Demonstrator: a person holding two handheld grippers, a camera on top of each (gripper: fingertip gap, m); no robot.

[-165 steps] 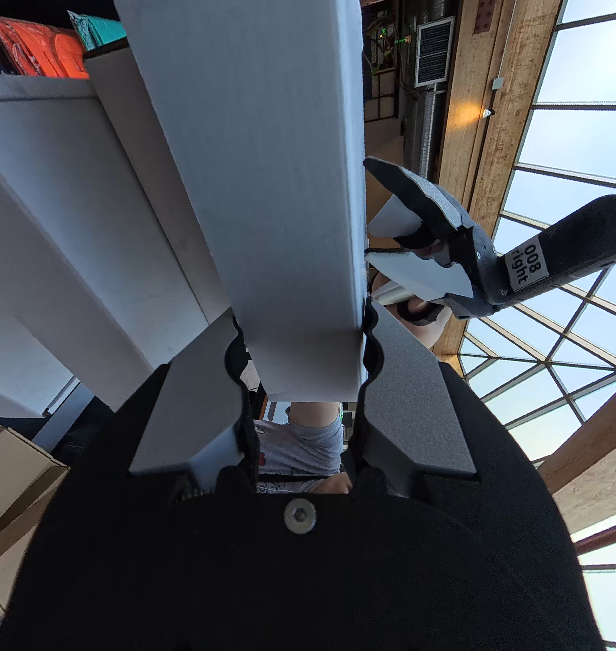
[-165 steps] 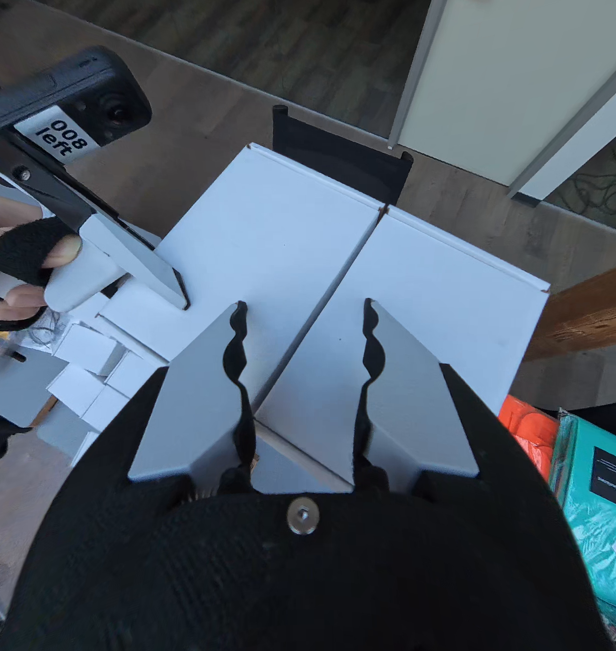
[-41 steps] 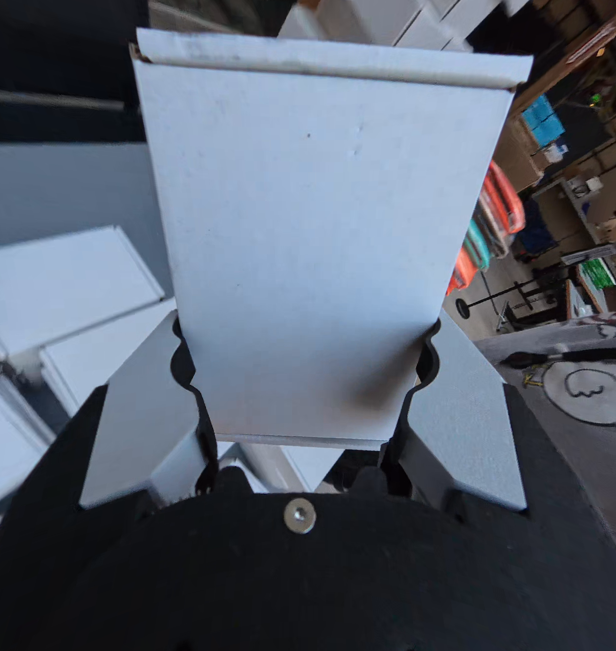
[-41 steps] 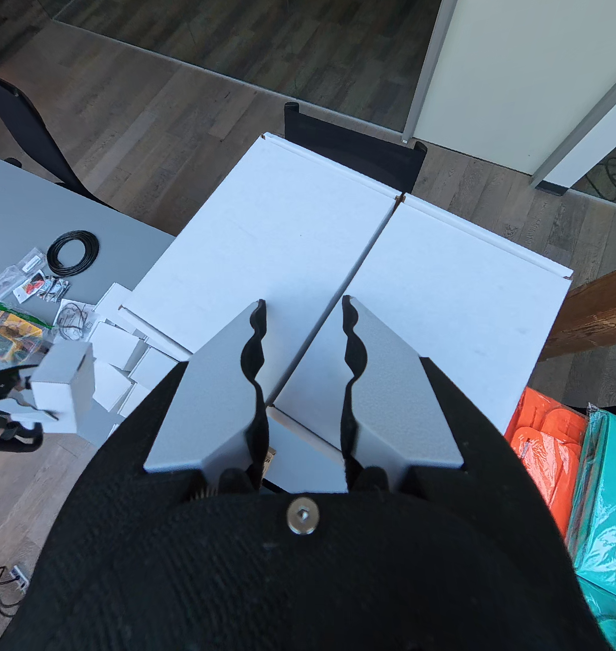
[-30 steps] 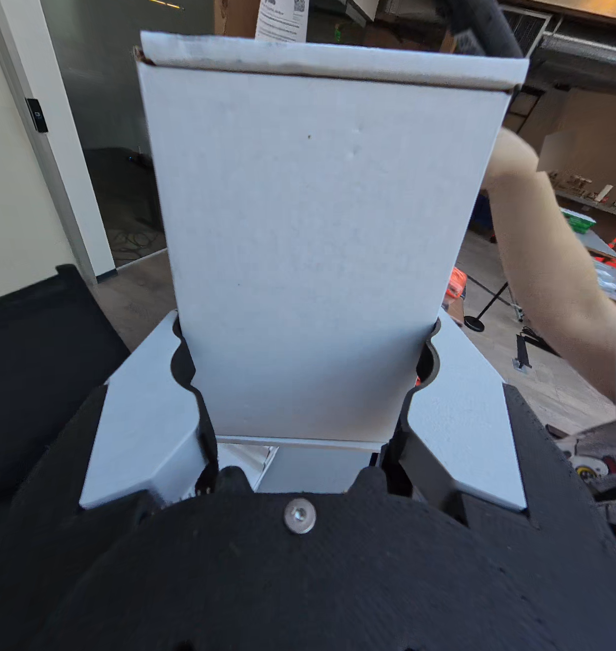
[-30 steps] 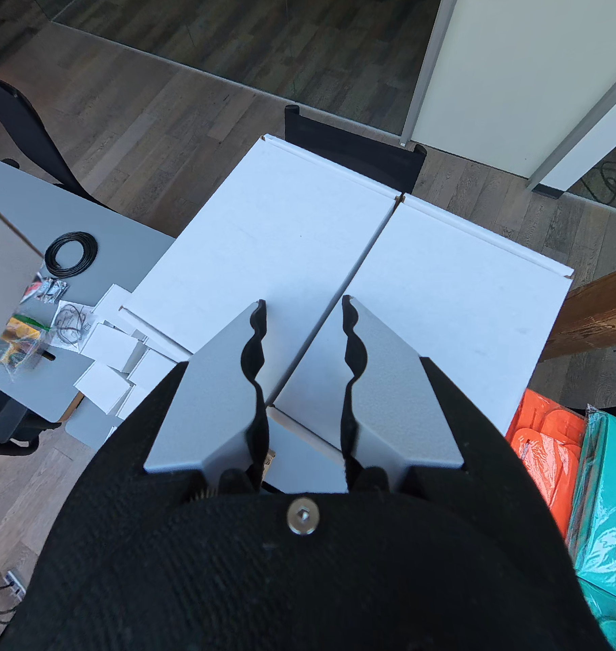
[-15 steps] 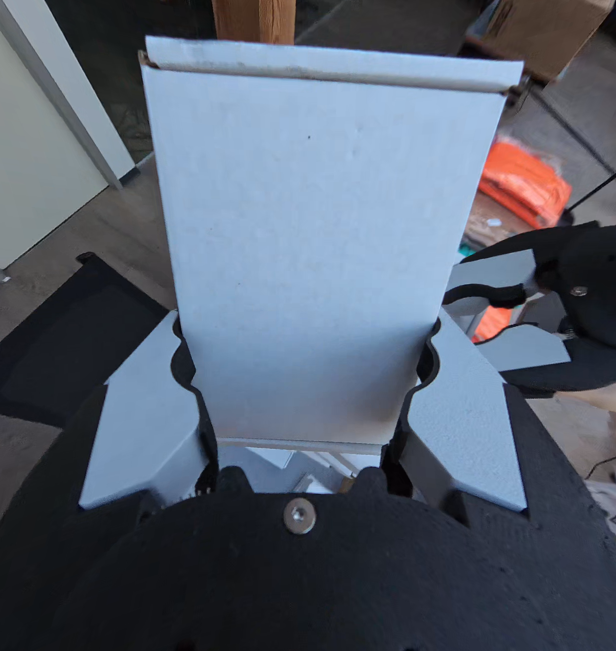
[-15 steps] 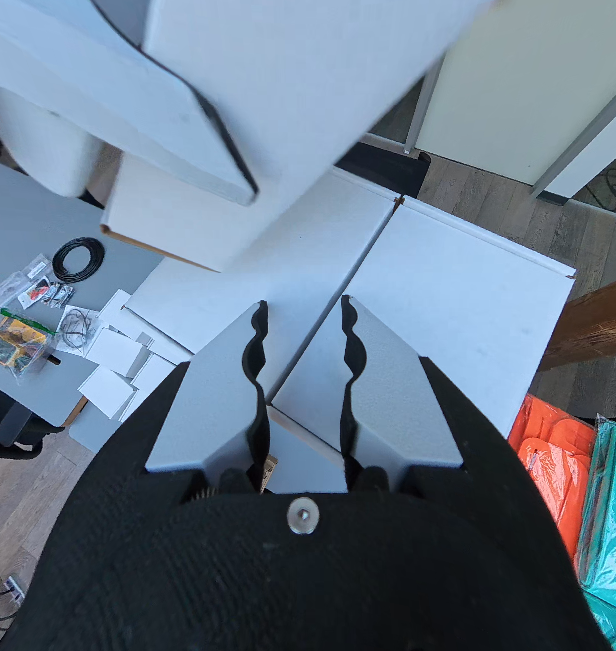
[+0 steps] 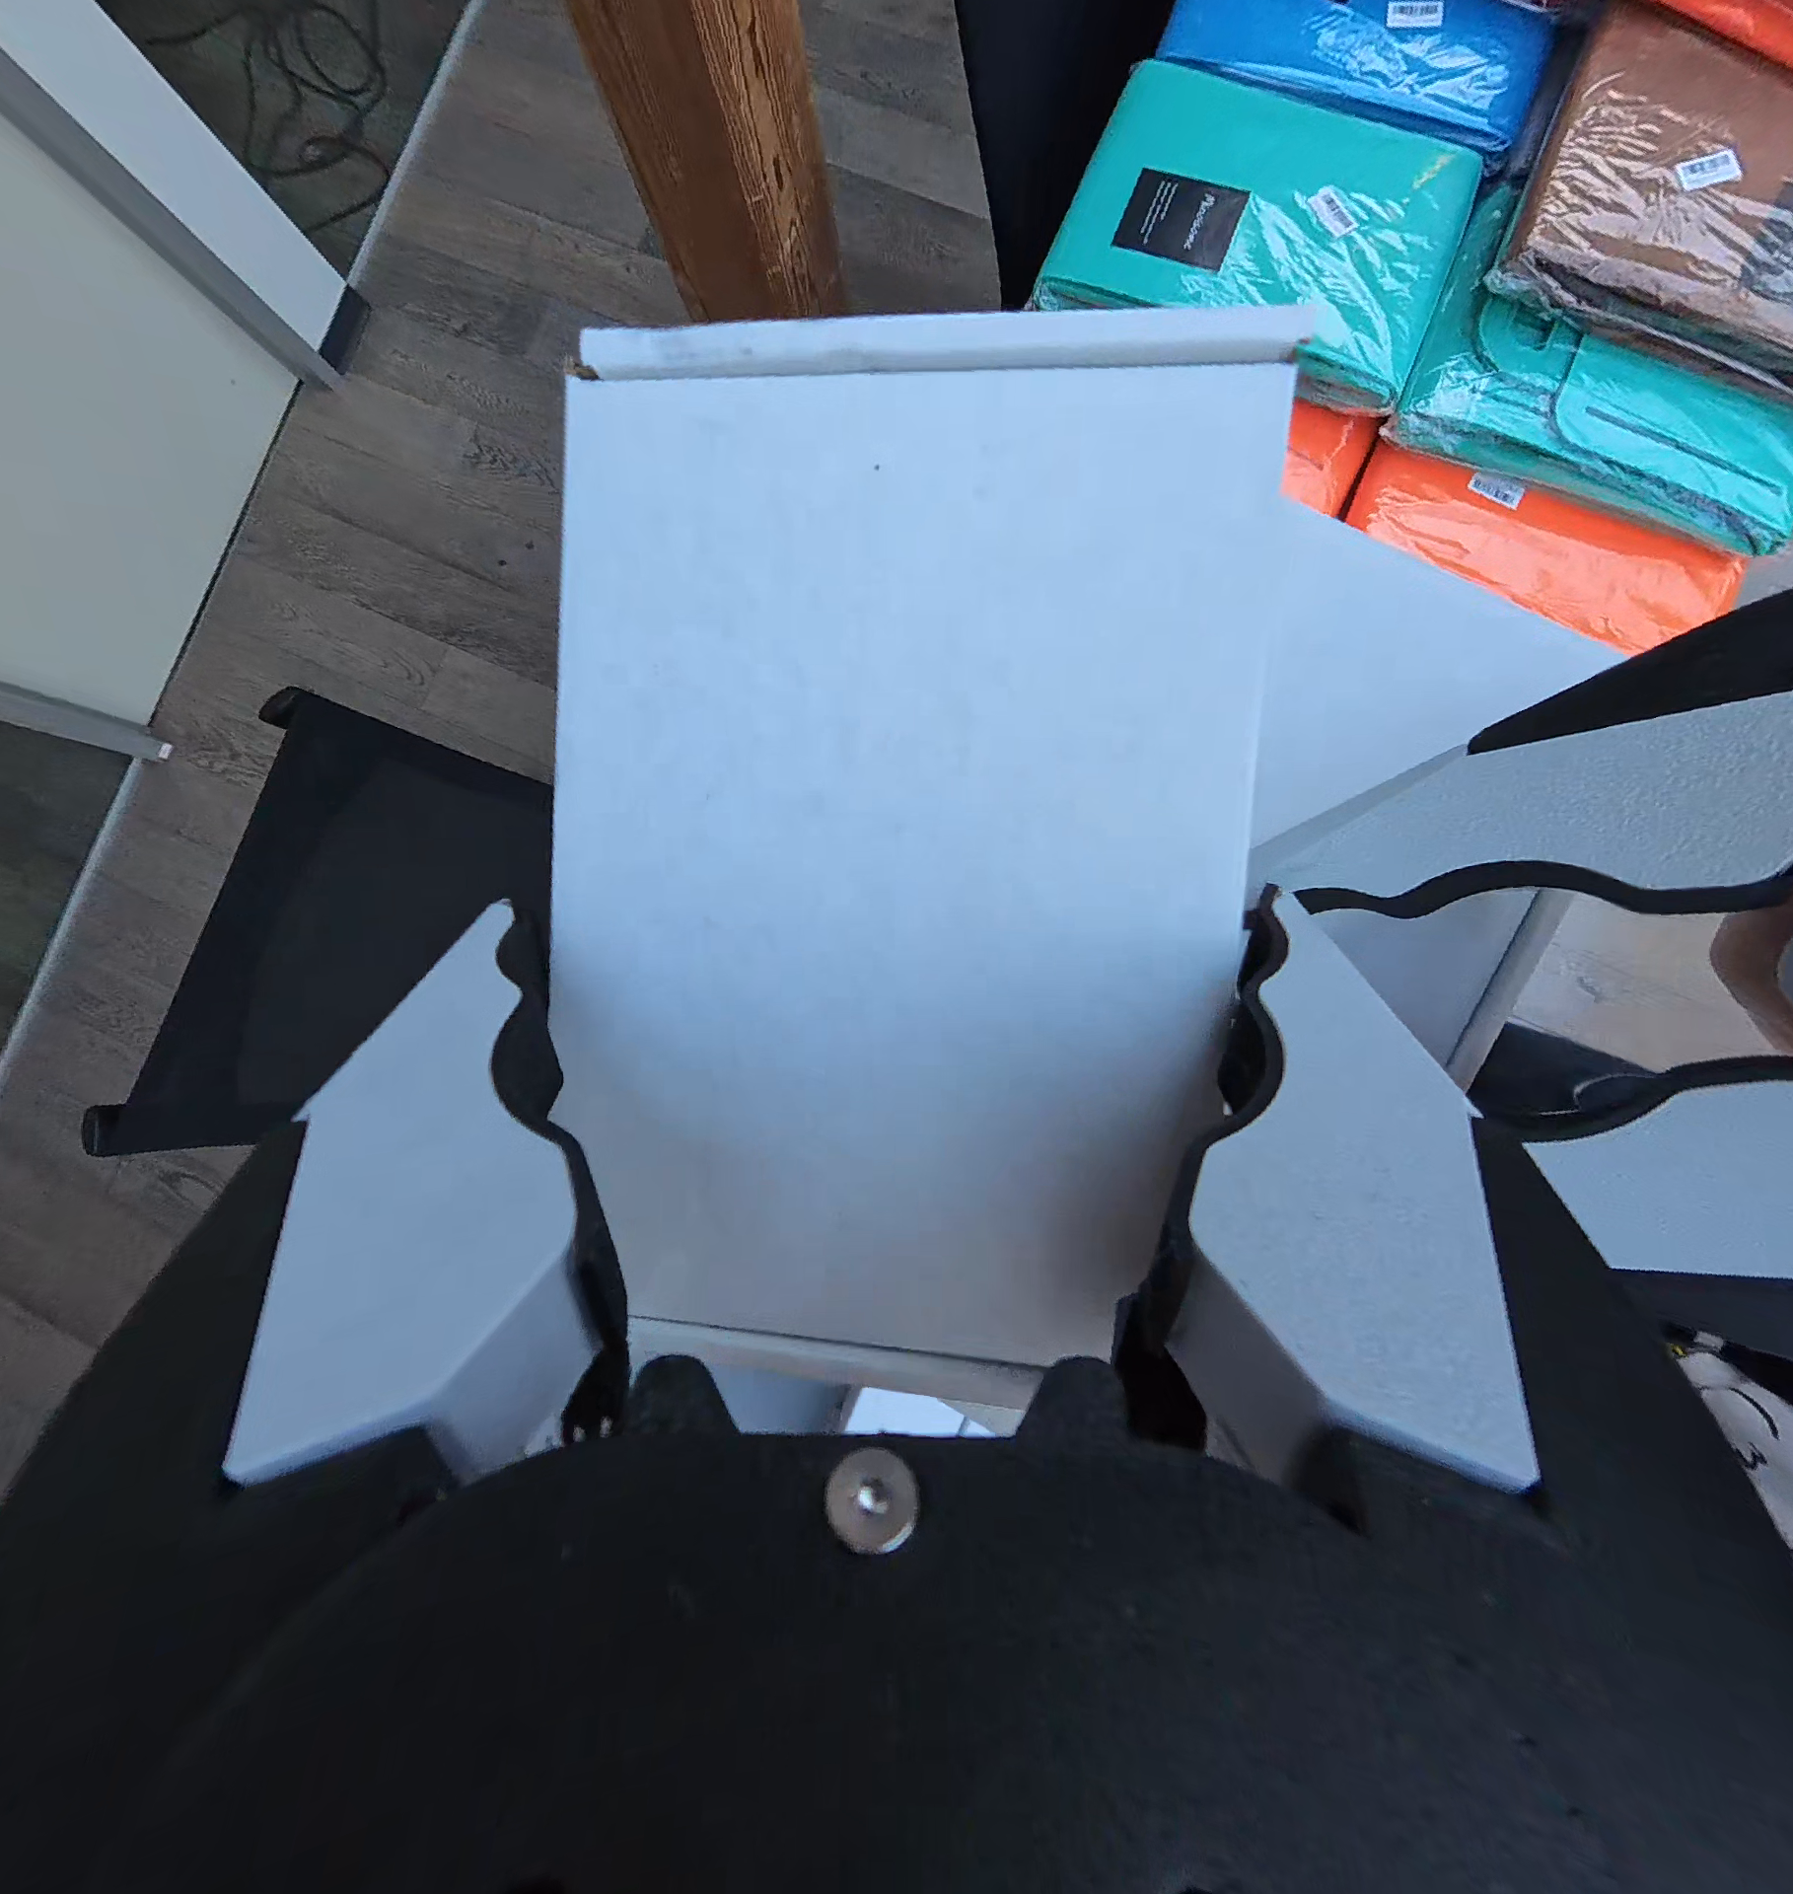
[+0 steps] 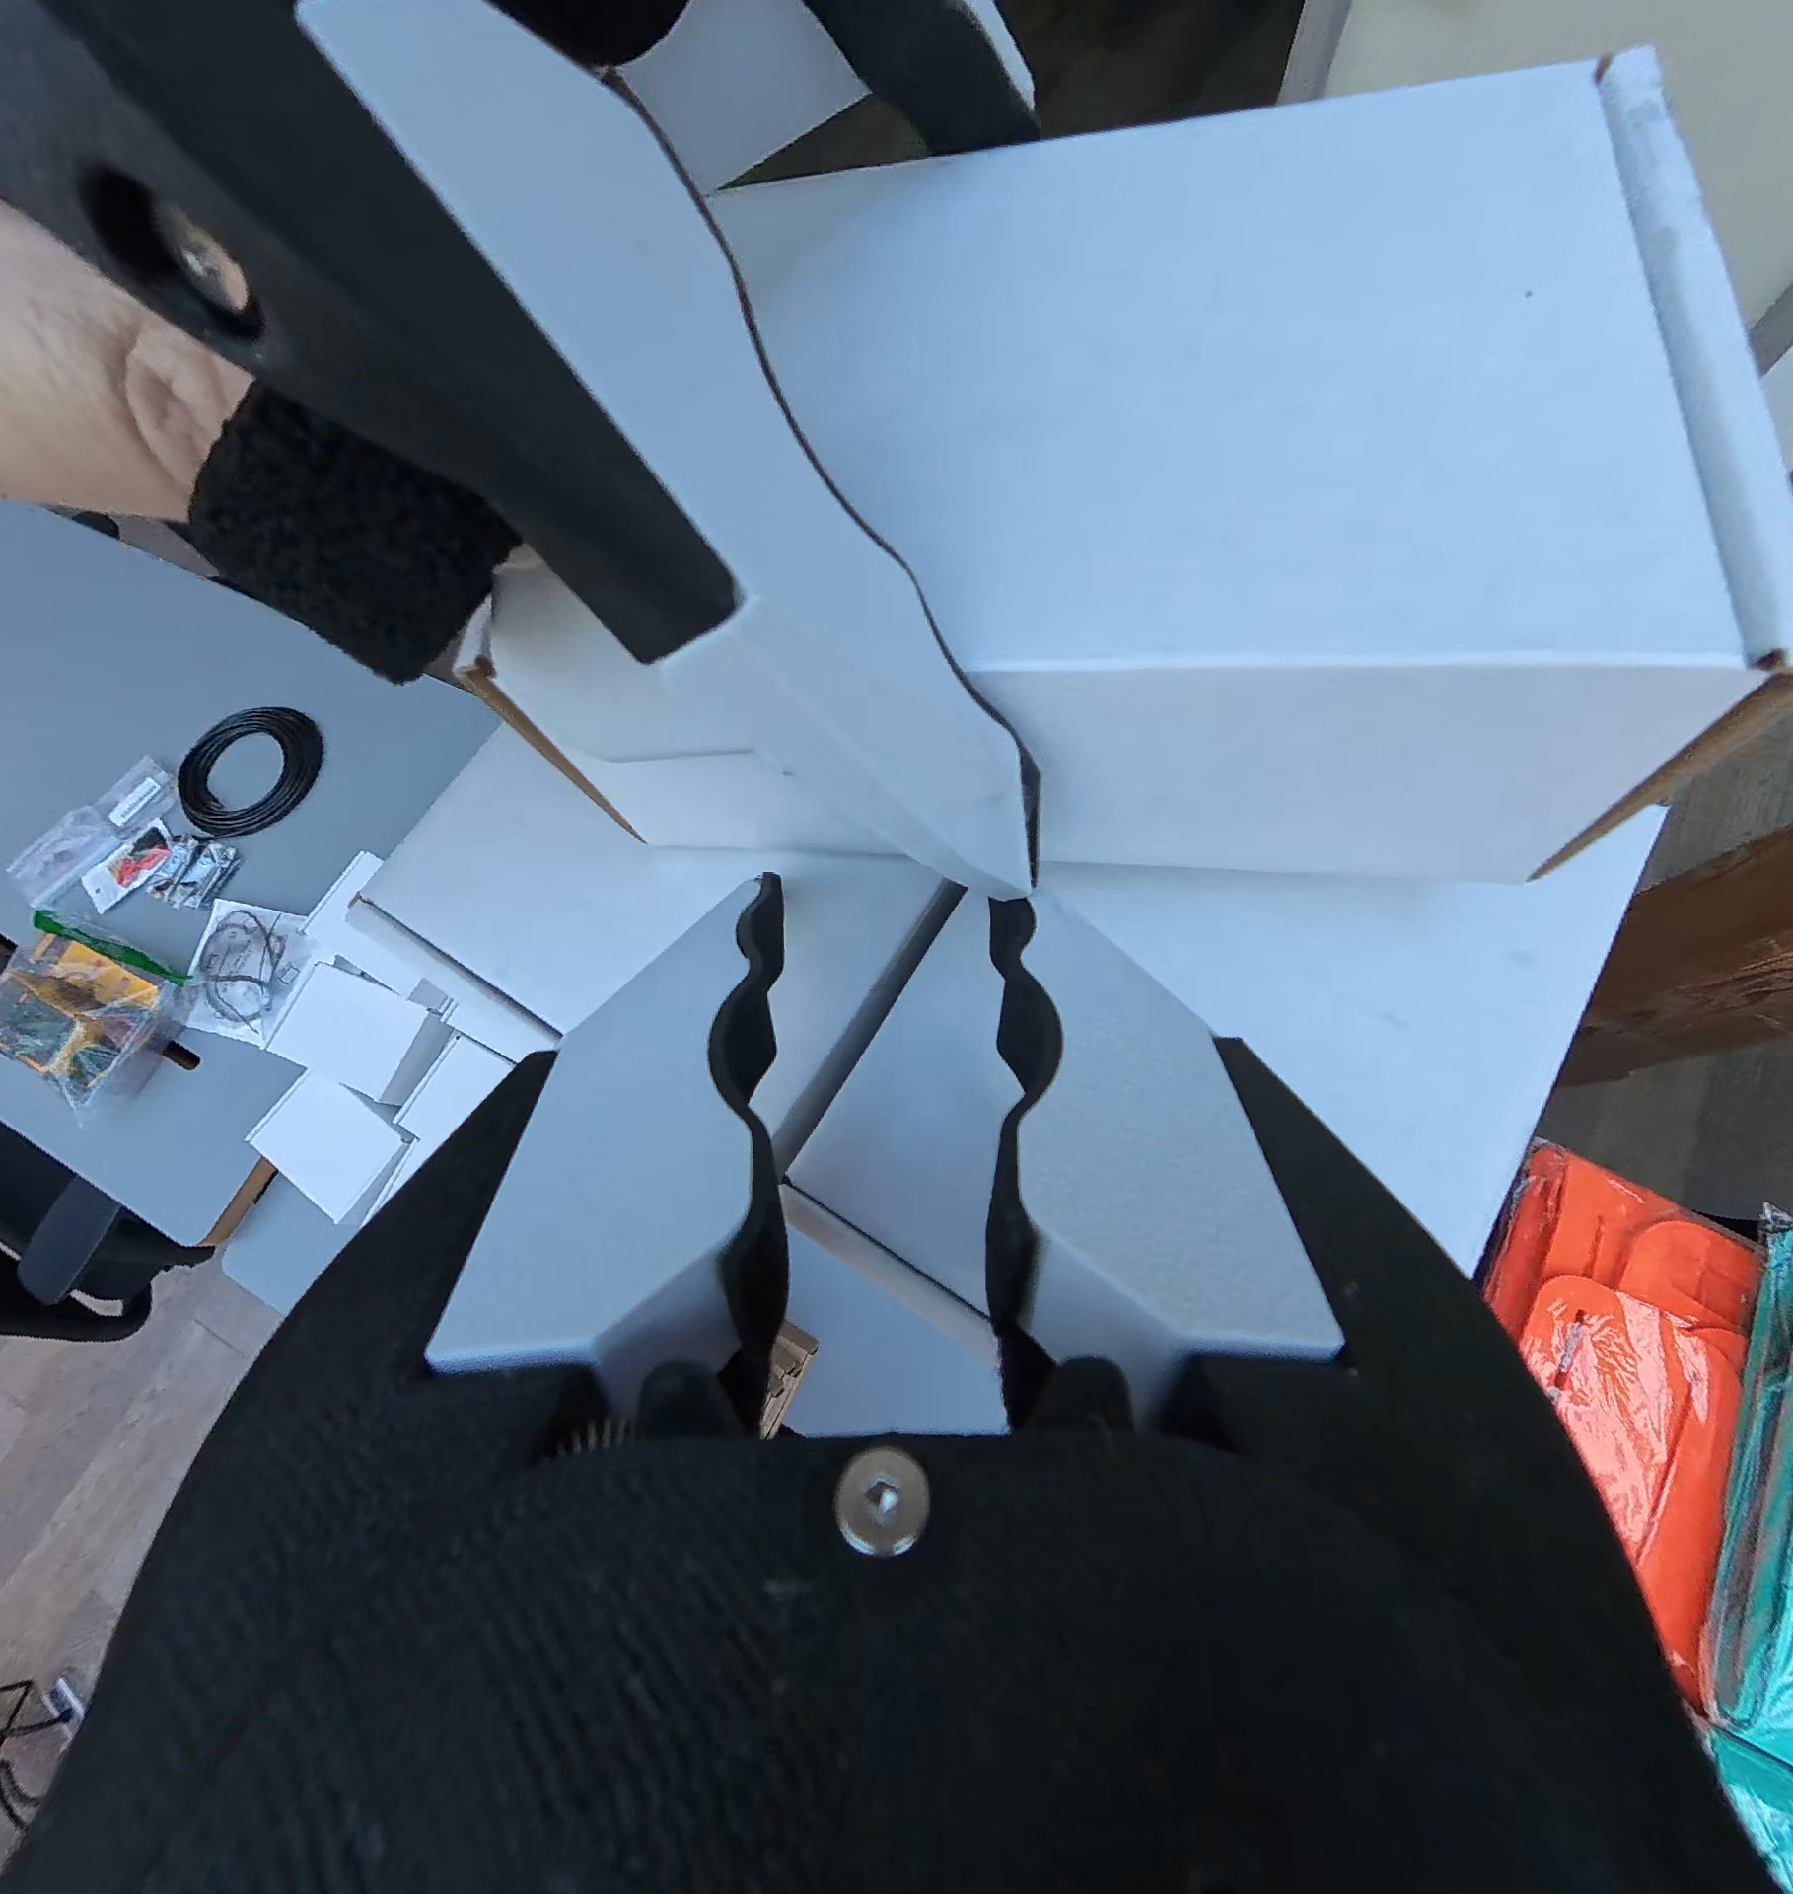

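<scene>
The left gripper (image 9: 892, 1035) is clenched on a white box (image 9: 903, 820), its two fingers pressing the box's long side walls. The box's long axis runs straight ahead of this gripper, away from its base, and ends in a folded lid edge. The box is matte corrugated card, flat-faced and square-cornered, with brown raw edges showing at the corners in the right wrist view.

The right gripper (image 10: 877, 1035) is empty, its wavy black-lined jaws parted with a clear gap. The held box (image 10: 1282, 492) lies just ahead of and above its tips, and one left finger nearly meets them. Beneath both lie two large flat white boxes (image 10: 1333, 1004) side by side. Right of those are glossy orange and teal plastic-wrapped packs (image 9: 1548, 533).
</scene>
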